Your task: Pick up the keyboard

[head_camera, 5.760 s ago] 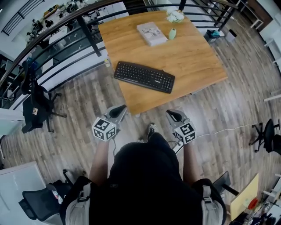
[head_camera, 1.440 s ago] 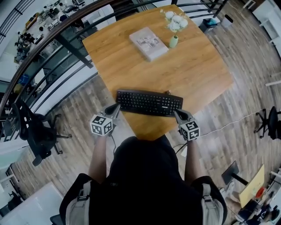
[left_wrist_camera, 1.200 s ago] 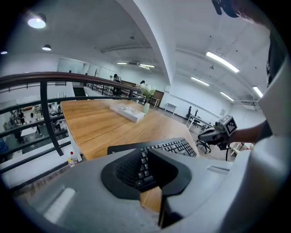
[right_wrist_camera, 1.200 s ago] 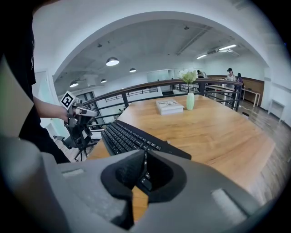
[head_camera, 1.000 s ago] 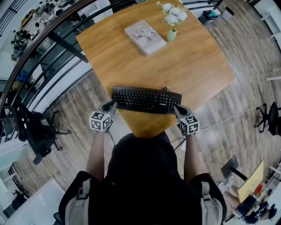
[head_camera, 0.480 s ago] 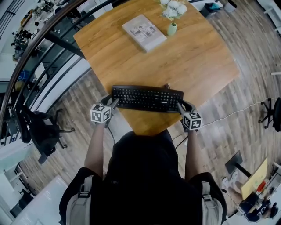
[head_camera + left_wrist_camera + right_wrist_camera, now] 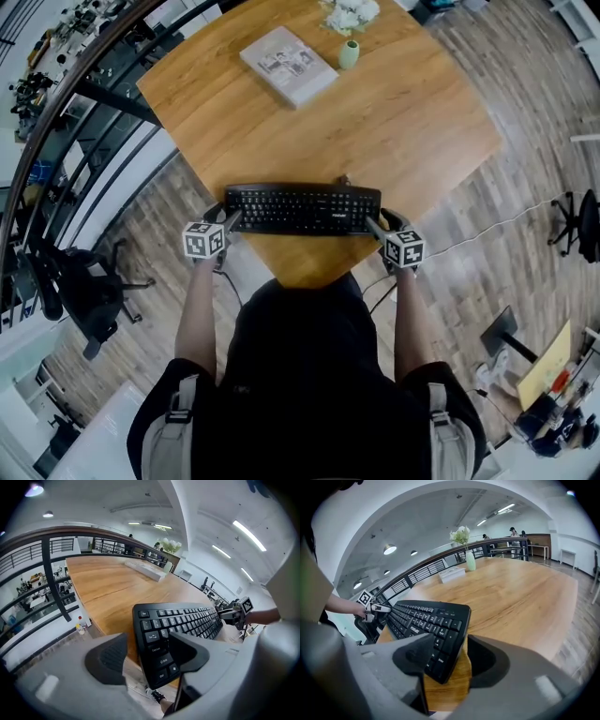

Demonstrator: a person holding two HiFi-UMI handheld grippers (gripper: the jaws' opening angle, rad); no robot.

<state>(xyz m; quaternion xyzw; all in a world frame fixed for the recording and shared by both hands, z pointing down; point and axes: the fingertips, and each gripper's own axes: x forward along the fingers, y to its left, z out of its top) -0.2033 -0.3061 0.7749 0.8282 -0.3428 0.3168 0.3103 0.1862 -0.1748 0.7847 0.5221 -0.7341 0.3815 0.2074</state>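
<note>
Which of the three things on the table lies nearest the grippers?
The black keyboard: its ends lie between the jaws of the left gripper and the right gripper, which have just been opening. The book and vase stand far across the table.

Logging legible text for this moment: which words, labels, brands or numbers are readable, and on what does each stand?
"Caps Lock": key at the left end of the keyboard, left gripper view.
"Shift": key just below it.
"Ctrl": corner key below that.
Other key legends: too small or blurred to read.
Brand label on the keyboard, right gripper view: blurred, not readable.
Cover print on the book: too small to read.
</note>
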